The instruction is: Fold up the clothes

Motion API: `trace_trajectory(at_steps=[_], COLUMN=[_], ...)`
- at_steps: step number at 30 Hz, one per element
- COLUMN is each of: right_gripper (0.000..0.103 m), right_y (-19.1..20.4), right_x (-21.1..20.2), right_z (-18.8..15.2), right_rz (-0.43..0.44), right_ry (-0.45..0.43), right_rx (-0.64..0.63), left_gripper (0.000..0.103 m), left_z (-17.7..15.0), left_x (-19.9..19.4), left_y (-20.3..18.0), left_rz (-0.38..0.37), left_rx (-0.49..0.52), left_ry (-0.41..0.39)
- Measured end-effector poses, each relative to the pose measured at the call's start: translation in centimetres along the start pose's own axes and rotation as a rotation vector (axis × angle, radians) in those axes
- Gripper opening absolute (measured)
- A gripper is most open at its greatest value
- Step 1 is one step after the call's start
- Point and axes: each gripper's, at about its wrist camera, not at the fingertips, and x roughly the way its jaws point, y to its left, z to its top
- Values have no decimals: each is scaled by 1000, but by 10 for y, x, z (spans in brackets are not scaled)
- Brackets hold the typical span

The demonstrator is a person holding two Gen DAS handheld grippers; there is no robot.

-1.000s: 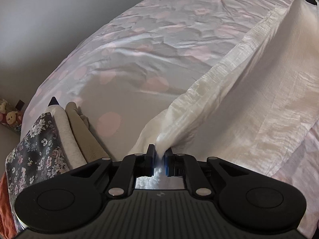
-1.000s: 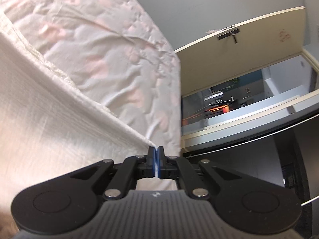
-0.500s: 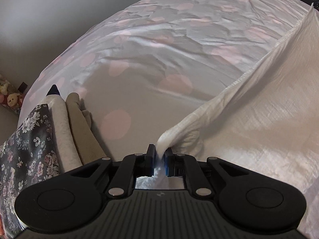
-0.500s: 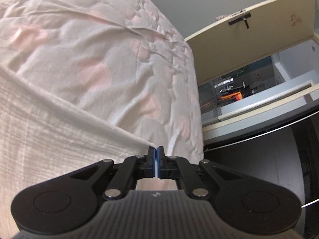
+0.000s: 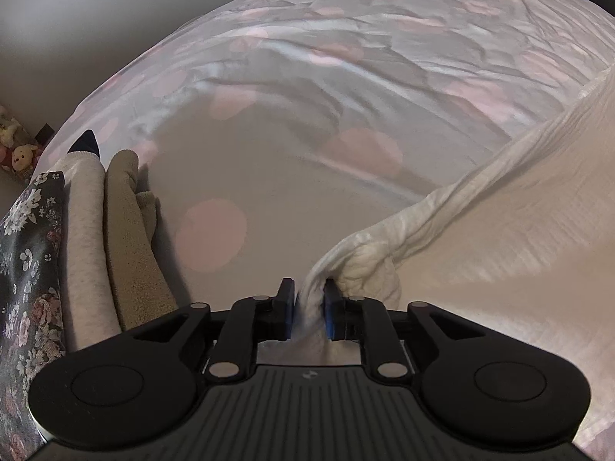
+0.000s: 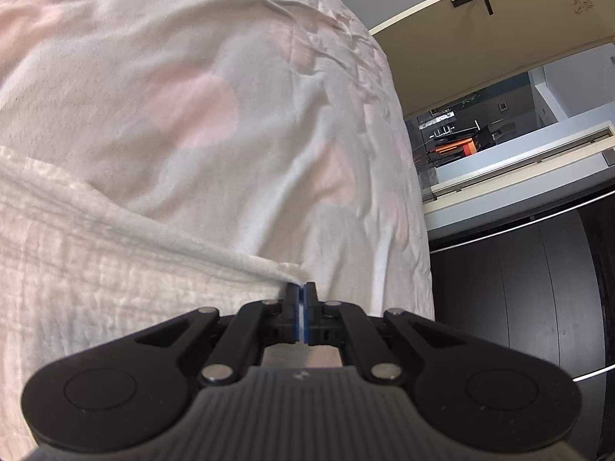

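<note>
Still, white cloth [image 5: 499, 230] corner btwn opening left hand-held gripper [image 5: 309, 307] jaws.

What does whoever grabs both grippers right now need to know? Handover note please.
Left gripper: jaws opening, bunched corner of the white crinkled cotton garment between them, letting go.
Right gripper: shut on the garment's other corner.
Garment lies low over the pink-spotted bedsheet; folded clothes stack at left.
Done: edge brought down.
Left: release right corner, smooth, finish folding.
</note>
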Motion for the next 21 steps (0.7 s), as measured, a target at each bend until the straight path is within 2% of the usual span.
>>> trace_trajectory(at_steps=[2, 4, 8, 12, 15, 18, 21], right_gripper=[11, 37, 37, 40, 40, 40, 41], right_y=[1, -3, -16, -22, -18, -5, 16], right_x=[0, -3, -31, -75, -119, -165, -207], right_z=[0, -2, -7, -13, -19, -25, -30], right_rz=[-4, -33, -43, -29, 47, 147, 280], right_ry=[11, 8, -38, -105, -154, -194, -206], right_rx=[10, 27, 80, 120, 159, 212, 272], left_gripper=[31, 46, 48, 54, 54, 55, 55], left_z=[-1, -4, -16, -43, -69, -97, -126], left_x=[-3, -10, -40, -80, -104, -115, -118], left_y=[6, 14, 33, 38, 40, 43, 45], left_rz=[5, 9, -19, -7, -3, -1, -10], left_rx=[-28, -78, -191, -230, -272, -355, -443], left_ry=[-9, -30, -81, -133, -149, -148, -147])
